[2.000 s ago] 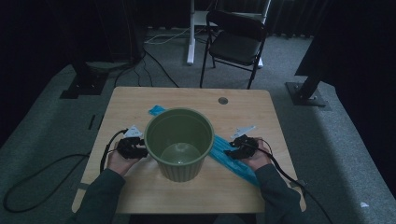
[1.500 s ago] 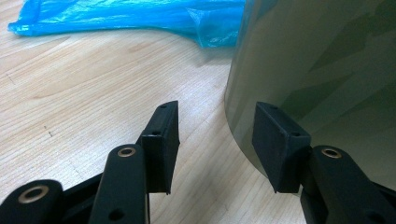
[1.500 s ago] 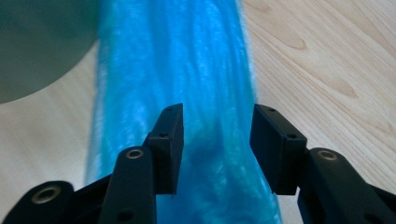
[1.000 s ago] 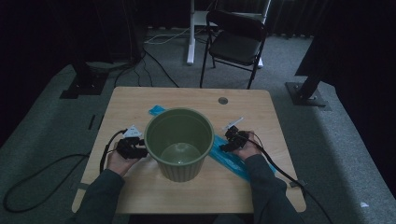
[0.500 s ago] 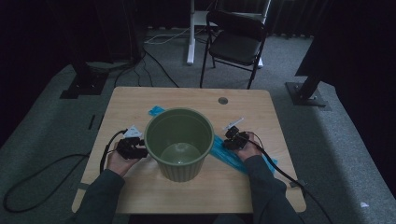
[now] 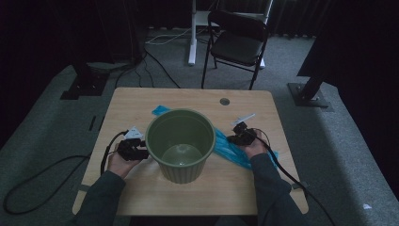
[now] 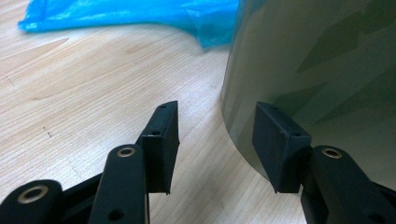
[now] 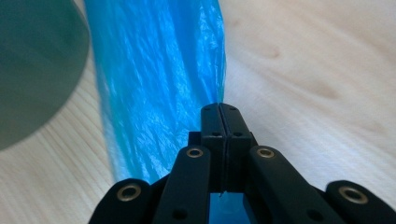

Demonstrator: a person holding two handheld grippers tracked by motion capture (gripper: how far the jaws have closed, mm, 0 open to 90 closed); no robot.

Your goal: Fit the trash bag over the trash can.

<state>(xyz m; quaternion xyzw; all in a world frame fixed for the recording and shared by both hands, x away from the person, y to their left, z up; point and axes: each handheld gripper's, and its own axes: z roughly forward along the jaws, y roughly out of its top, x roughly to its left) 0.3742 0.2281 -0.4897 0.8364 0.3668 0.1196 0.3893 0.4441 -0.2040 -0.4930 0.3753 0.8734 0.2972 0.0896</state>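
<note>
a person seated at a light wooden table (image 6: pixel 141 101) works two hand-held grippers around a large olive-green plastic bucket (image 6: pixel 181 143) and a thin blue plastic bag (image 8: pixel 154 84). the bucket stands upright and open-topped near the middle of the table, between the two hands; the bag lies flat on the wood, running from behind the bucket out toward the person's right, partly under the bucket's side.

the right gripper (image 8: pixel 223 112) has just been closing, and its jaws now stand pressed together, a thin line of the bag's edge seeming to be pinched between them. the film looks weightless, limp and slick, likely to stretch or tear if pulled hard and to slip from a shallow bite, so a hold well in from the edge, gathering a fold, seems the safer one. the right hand (image 6: pixel 254 146) rests low on the table just beside the bucket, gripper pointing forward and level along the bag.

the left gripper (image 7: pixel 215 135) has its jaws apart, one resting against or very close to the bucket's curved wall, the other free over bare wood; nothing is clamped. the bucket looks stiff, smooth and light for its bulk, too wide to span, so its rim or a push on its wall would be the place to work it. the left hand (image 6: pixel 120 162) sits low at the bucket's left side, gripper aimed level toward the wall.
</note>
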